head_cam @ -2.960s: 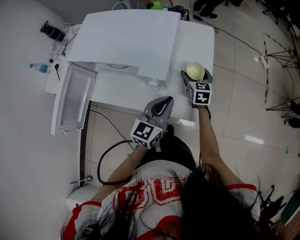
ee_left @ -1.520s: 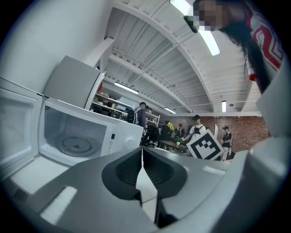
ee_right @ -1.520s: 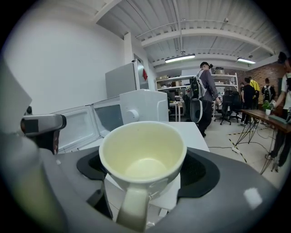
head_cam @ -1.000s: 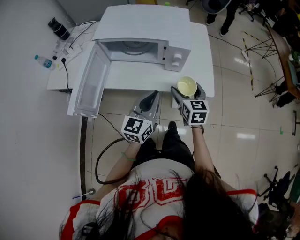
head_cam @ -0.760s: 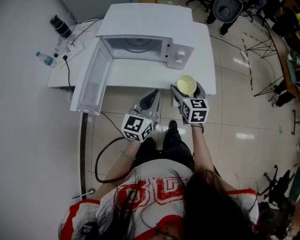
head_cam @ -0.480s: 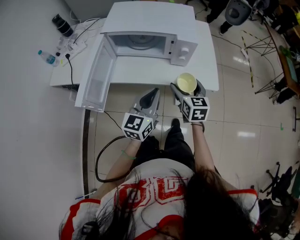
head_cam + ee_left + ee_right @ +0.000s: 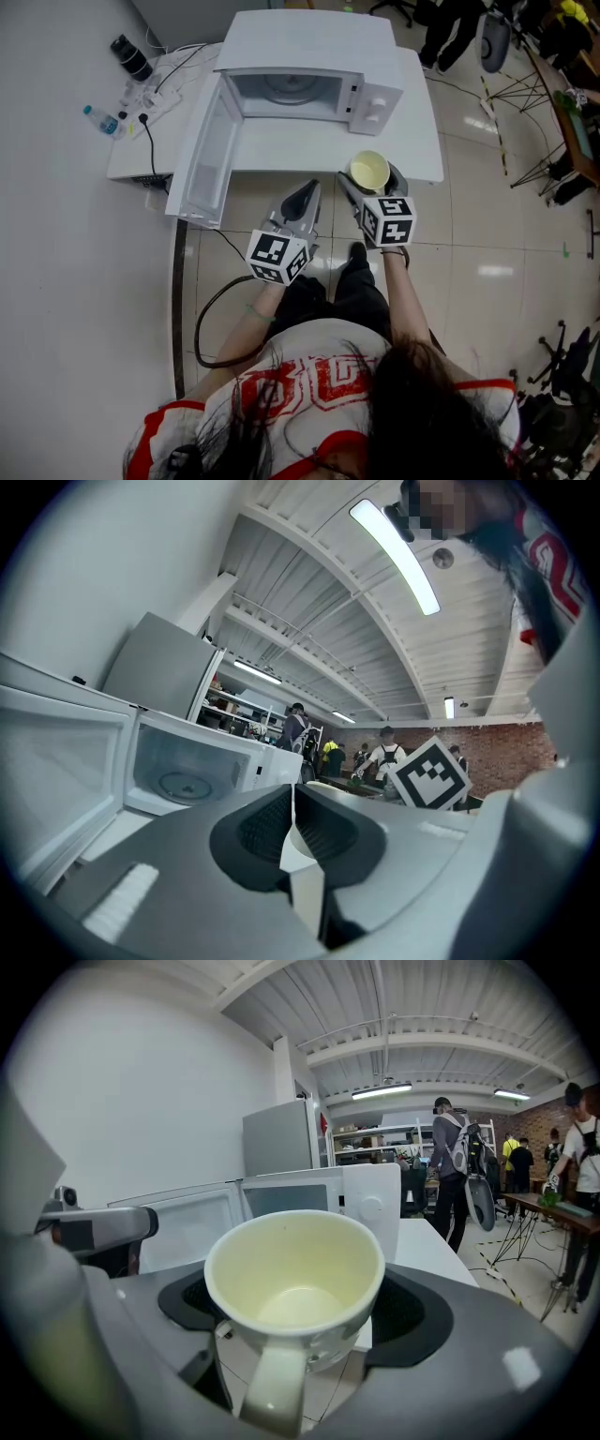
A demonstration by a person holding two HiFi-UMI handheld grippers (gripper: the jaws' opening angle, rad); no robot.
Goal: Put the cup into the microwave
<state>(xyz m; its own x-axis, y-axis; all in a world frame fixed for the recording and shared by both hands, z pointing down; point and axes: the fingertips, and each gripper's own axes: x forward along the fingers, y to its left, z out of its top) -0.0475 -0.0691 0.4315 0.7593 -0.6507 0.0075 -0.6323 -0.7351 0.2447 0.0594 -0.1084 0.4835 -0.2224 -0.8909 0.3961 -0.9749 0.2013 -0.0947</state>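
The right hand-held gripper (image 7: pixel 368 180) is clamped on the cup (image 7: pixel 294 1277). Its jaws press the cup's sides, with the mouth up and the handle pointing back toward the person, so the cup rides level. The microwave (image 7: pixel 309 56) stands ahead and a little left of that gripper on the surface (image 7: pixel 420 141). Its door (image 7: pixel 208 150) is swung wide, leaving the cavity free for the cup. The left hand-held gripper (image 7: pixel 302 199), jaws together on nothing, hangs alongside, apparently kept clear.
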